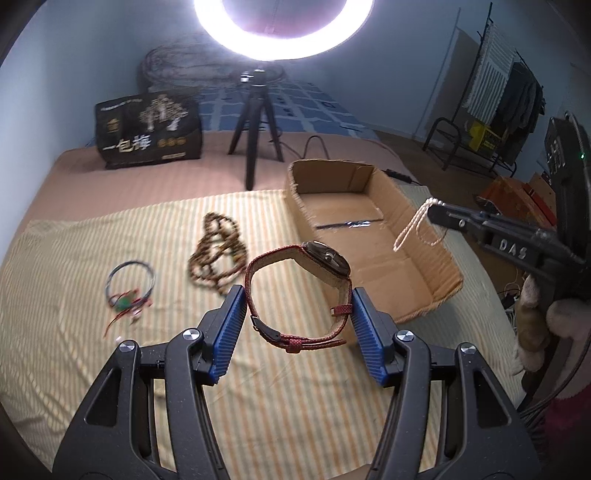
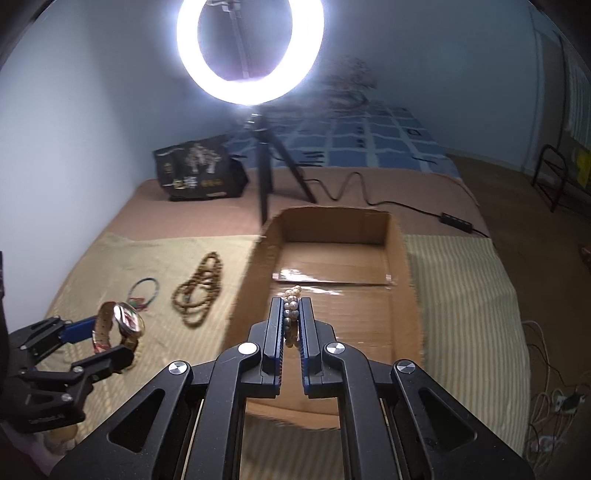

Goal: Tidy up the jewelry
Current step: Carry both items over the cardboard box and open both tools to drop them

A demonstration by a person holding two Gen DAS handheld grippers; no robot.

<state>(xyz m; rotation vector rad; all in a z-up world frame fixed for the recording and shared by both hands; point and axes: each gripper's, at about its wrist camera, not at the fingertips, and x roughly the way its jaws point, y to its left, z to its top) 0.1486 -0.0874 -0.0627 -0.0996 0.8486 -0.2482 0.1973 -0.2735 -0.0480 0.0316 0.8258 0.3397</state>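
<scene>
The left gripper (image 1: pixel 297 295) holds a wristwatch (image 1: pixel 295 291) with a red woven strap. Its blue ribbed pads (image 1: pixel 231 332) stand wide apart, each pressing against the outer side of the strap loop. The watch is lifted above the yellow striped cloth (image 1: pixel 92 258), just left of the cardboard box (image 1: pixel 432 258), its dial turned up and toward the box.

The right gripper (image 2: pixel 291 325) is nearly closed, pinching a pearl bracelet (image 2: pixel 291 304) between its fingers. In the left wrist view the bracelet hangs as a pale loop from the fingertips, above the box's open interior. The beads appear whitish with a few darker ones, though glare makes their colours hard to judge.

The box lies open-topped on the cloth, with a strip of shiny tape (image 2: pixel 332 277) across its floor.

Left of the box, on the cloth, lies a long brown bead necklace (image 1: pixel 218 254), bunched in loose loops. Further left of the box, beyond the necklace, rests a thin dark bangle (image 1: pixel 127 284) with red and green threads or charms at its near edge.

Behind the box stands a black tripod (image 1: pixel 255 129) carrying a bright ring light (image 1: pixel 284 33). A black printed bag (image 1: pixel 147 129) sits behind and left of the box.
</scene>
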